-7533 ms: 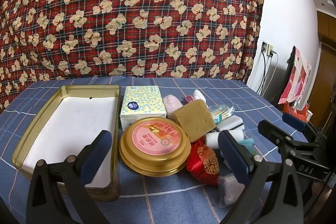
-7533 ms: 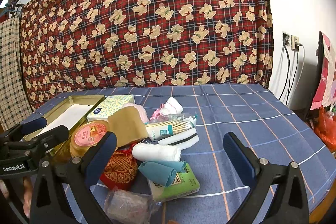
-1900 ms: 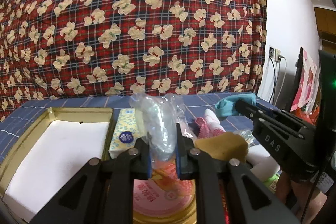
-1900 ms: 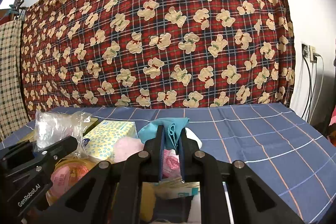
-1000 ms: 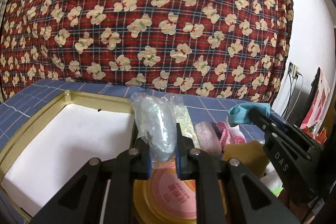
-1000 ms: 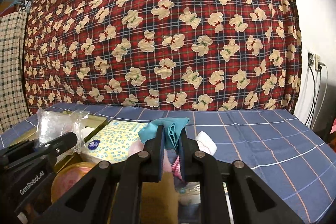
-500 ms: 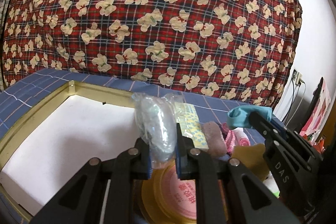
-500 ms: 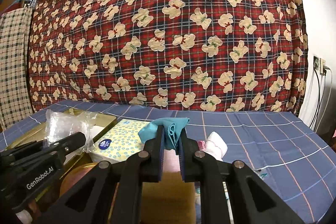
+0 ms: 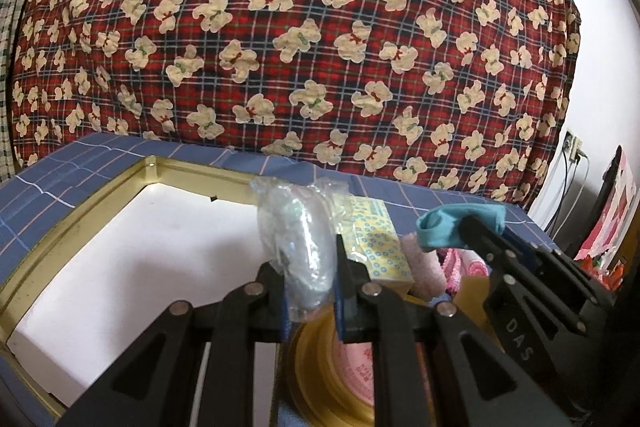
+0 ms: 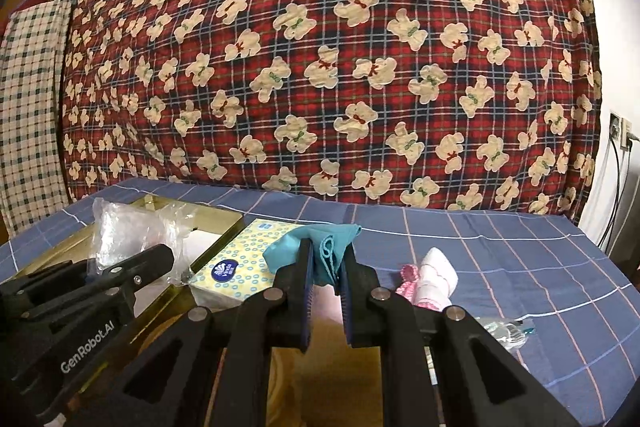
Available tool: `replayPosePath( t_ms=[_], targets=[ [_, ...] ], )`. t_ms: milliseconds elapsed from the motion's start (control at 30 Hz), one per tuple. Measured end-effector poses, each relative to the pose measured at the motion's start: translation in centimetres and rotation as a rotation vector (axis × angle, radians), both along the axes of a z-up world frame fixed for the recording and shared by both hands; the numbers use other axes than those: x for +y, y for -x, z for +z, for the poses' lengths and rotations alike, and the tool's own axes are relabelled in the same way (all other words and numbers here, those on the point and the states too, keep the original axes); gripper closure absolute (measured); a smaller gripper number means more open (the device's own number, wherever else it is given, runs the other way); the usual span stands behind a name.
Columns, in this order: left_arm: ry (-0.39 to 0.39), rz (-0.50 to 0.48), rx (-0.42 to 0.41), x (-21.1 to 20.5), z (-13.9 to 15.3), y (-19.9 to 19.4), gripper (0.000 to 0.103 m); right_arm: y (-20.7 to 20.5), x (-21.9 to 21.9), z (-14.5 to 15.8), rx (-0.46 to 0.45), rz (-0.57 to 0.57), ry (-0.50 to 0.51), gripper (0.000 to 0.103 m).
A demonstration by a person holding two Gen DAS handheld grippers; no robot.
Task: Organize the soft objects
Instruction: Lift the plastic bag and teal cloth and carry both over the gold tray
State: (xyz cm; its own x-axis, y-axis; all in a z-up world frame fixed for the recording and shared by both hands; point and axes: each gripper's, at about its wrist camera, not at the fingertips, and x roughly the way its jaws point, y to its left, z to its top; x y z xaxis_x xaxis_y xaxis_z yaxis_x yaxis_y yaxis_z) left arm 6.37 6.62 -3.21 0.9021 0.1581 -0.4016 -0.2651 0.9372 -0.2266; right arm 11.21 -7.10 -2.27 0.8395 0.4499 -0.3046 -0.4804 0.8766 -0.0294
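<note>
My left gripper (image 9: 310,251) is shut on a clear plastic bag (image 9: 298,223) and holds it above the right edge of the gold tin tray (image 9: 80,211), which has a white bottom. My right gripper (image 10: 325,263) is shut on a teal cloth (image 10: 316,239), held above the yellow tissue pack (image 10: 240,267). The right gripper with the teal cloth (image 9: 456,219) shows to the right in the left wrist view. The left gripper with the bag (image 10: 132,227) shows at the left in the right wrist view.
A round gold tin with a pink lid (image 9: 348,371) lies under the left gripper. A pink fuzzy item (image 9: 424,267), a pink-and-white rolled cloth (image 10: 432,279) and a tan sponge (image 10: 320,363) lie on the blue checked tablecloth (image 10: 520,259). A red bear-print sheet (image 10: 340,67) hangs behind.
Both grippers have moved left and forward with their loads. The left gripper with the bag has come over the tray's right edge.
</note>
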Motion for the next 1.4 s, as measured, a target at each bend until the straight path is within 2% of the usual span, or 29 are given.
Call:
replayPosePath(
  t_ms=[433,867,1033,1400],
  targets=[
    [0.007,-0.026,-0.001,0.5,0.0,0.8,0.090,-0.5,1.6,-0.2,0.044,0.045,0.027,0.090],
    [0.004,-0.094,0.115,1.1,0.3,-0.2,0.090,-1.3,3.5,0.7,0.109,0.097,0.054,0.090],
    [-0.020,-0.092,0.132,1.9,1.2,-0.4,0.090,-1.7,4.3,1.4,0.131,0.119,0.050,0.090],
    [-0.013,-0.066,0.181,5.7,1.8,-0.6,0.090,-3.1,7.7,2.7,0.206,0.193,0.034,0.090]
  ],
)
